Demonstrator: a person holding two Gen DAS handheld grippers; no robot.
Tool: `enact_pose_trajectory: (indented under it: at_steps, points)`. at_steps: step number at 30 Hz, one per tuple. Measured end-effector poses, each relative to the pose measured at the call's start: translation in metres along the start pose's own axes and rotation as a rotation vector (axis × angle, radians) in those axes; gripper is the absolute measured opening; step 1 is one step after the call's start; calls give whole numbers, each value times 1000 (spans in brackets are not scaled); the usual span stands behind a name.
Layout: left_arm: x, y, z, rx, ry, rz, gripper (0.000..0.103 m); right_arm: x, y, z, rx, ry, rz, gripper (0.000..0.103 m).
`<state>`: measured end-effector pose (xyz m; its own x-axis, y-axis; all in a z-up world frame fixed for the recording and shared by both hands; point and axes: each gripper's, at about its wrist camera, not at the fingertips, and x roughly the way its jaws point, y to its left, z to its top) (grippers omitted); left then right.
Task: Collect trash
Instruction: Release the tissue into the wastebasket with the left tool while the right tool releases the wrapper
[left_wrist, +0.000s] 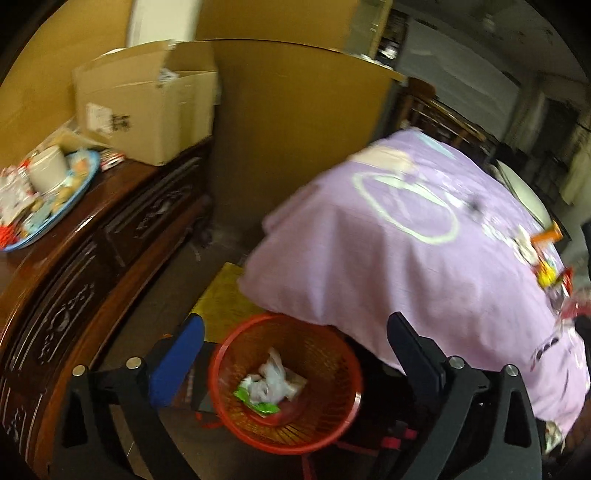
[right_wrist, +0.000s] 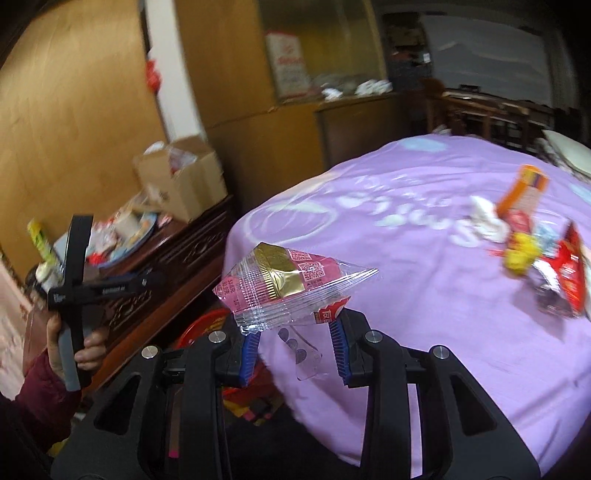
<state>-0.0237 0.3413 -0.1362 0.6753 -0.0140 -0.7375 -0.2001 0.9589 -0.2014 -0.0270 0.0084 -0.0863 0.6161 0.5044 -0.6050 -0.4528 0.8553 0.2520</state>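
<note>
Dangling between right fingers (right_wrist: 248, 350) (blue), wrapper (right_wrist: 284, 284)

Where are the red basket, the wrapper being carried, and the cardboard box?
basket (left_wrist: 334, 430), left wrist view, on its inner wall.
wrapper (right_wrist: 280, 282), right wrist view, on its gold and pink printed middle.
box (left_wrist: 147, 122), left wrist view, on its front face.

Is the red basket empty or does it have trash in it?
Not empty: the red basket holds crumpled wrappers at its bottom.
</note>
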Motion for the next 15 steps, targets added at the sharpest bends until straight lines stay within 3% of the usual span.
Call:
enact_pose_trajectory:
  at_steps: [7, 12, 13, 15]
  points:
    - [10, 47, -2, -78, -10, 114, 97, 66, 53, 4, -100, 150, 125, 37]
    - [18, 66, -7, -99, -6, 152, 97, 109, 82, 5, -144, 241, 194, 38]
    - [19, 67, -8, -99, -5, 158, 97, 121, 89, 5, -155, 261, 210, 40]
    - [22, 72, -10, -99, -4, 169, 97, 133, 95, 7, -155, 278, 228, 56]
